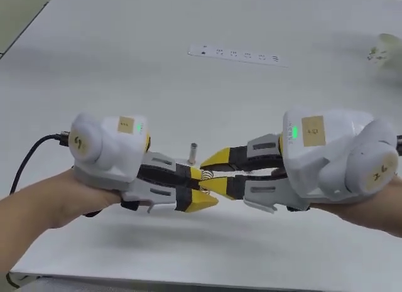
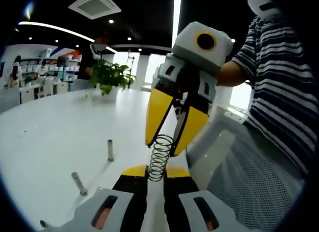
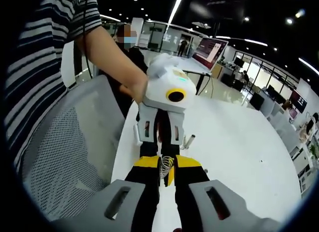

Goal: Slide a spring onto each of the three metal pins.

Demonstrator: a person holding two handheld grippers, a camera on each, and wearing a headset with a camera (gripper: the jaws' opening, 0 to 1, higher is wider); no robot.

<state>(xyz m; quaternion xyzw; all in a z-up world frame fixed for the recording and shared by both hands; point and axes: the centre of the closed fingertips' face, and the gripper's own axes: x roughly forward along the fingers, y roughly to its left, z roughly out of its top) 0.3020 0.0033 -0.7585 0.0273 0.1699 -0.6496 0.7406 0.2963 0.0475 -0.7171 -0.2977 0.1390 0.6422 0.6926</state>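
The 2 grippers meet tip to tip in the air above the front part of the white table [image 1: 125,66], approx. at the same height. The spring [image 2: 159,159] is between them, off the table, and its axis lies along the line from one gripper to the other.

The left gripper [image 2: 153,172] has its jaws pressed nearly together on 1 end of the spring. In the left gripper view the coil comes out from between its yellow tips. The right gripper [image 3: 167,164] faces it from the opposite side. Its jaws are a little spread, in a V shape, w/ the other end of the spring between the yellow tips. I cannot tell if these tips really press the coil or only stand beside it.

In the left gripper view 2 metal pins stand upright on the table, to the left of the jaws: the far pin [image 2: 110,149] and the near pin [image 2: 79,183]. They are apart from each other and both are bare. In the head view a pin [image 1: 193,151] stands just behind the place where the jaws meet; which one it is I cannot tell.

Farther back on the table lies a white power strip [image 1: 239,55]. A black cable [image 1: 31,154] leaves the left gripper's body. A person in a striped shirt [image 2: 279,92] holds the grippers, beside a grey mesh chair [image 3: 75,157]. A green plant [image 2: 112,75] stands at the table's far end.
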